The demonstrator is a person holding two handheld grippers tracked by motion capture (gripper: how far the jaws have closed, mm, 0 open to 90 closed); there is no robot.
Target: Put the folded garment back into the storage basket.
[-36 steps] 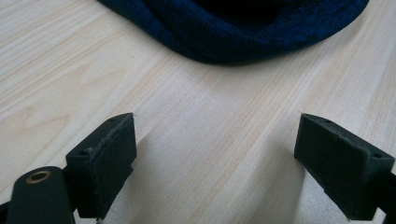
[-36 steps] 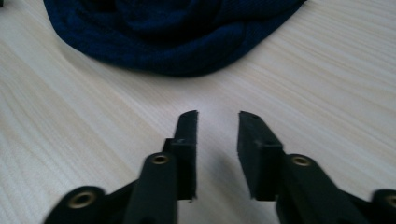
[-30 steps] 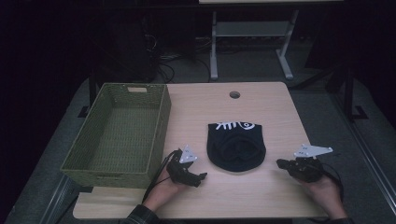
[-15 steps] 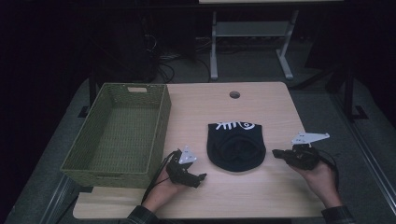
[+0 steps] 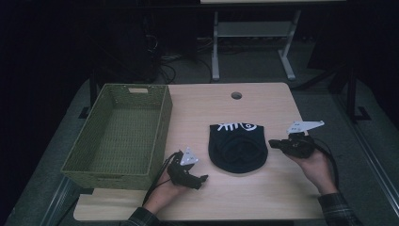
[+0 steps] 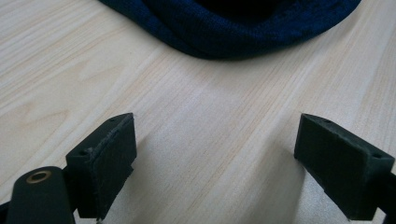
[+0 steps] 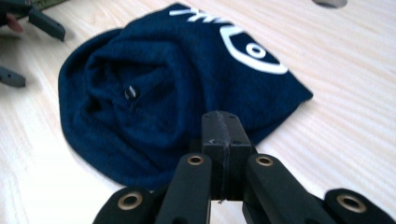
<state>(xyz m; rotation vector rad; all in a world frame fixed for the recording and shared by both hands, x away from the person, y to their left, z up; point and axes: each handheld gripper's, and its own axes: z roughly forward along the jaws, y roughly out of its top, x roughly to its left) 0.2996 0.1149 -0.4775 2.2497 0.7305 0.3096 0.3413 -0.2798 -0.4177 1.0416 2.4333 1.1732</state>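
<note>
A dark navy cloth (image 5: 238, 147), bunched into a rounded heap with a white printed design on its far part, lies on the tabletop (image 5: 221, 108) a little toward the near edge and right of the middle. In the right gripper view the cloth (image 7: 154, 98) shows folds rolled in on themselves and a bold white ring among the print.

The right gripper (image 5: 274, 144) hovers just beside the cloth's right side, held in a hand (image 5: 314, 162) that comes in over the near right corner. Its jaws are pressed flat together, nothing between them; in the right gripper view (image 7: 223, 135) the two pads meet in one seam, pointing at the near hem of the cloth.

The left gripper (image 5: 201, 181) rests low near the near edge, to the left of the cloth and apart from it. Its jaws stand spread wide, with bare wood between them in the left gripper view (image 6: 215, 168), and the cloth's rolled edge (image 6: 233, 28) lies beyond.

A green woven basket (image 5: 160, 127) sits along the left edge of the tabletop. A small round hole (image 5: 236, 95) shows near the far edge.
</note>
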